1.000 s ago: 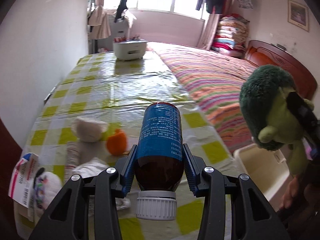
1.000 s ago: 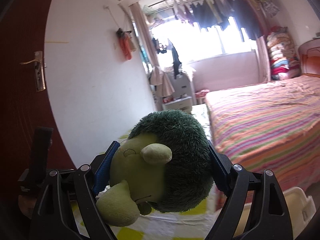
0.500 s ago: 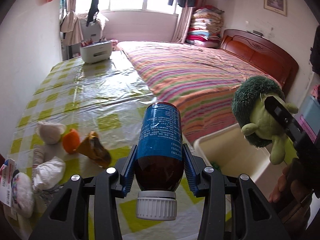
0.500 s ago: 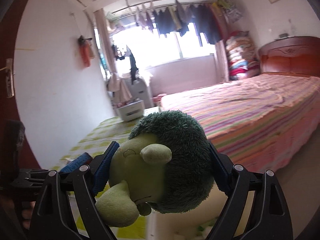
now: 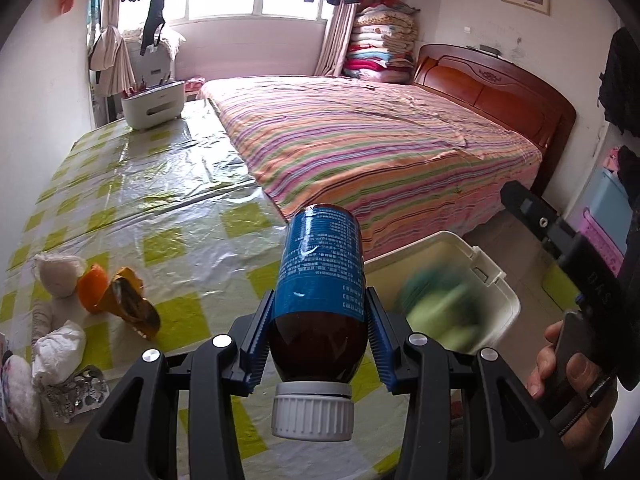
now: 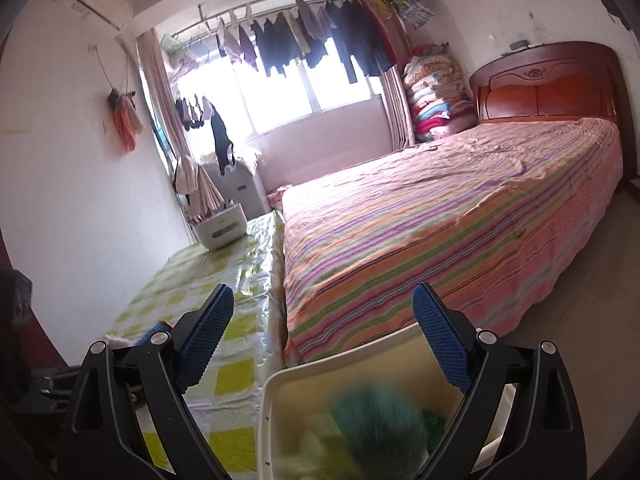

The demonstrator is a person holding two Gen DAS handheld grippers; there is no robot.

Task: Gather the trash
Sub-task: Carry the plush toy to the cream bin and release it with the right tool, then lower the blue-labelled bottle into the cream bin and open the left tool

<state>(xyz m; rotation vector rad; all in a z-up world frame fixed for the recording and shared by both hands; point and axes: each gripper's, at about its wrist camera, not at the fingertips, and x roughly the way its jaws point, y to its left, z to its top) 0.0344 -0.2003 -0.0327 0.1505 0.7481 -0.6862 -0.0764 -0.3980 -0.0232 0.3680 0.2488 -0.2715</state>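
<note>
My left gripper is shut on a brown bottle with a blue label and white cap, held above the table's near edge. My right gripper is open and empty above the white bin. A green plush toy is blurred, falling into the bin; it also shows in the left wrist view inside the bin. On the table lie crumpled tissues, an orange peel, a brown wrapper and a foil blister pack.
The table has a yellow-checked plastic cloth; a white holder stands at its far end. A striped bed lies to the right, close to the table and the bin. A wall is on the left.
My right gripper has opened and let go of the green plush toy, which is dropping into the bin. Both grippers have swung right toward the bin; the left still holds the bottle.
</note>
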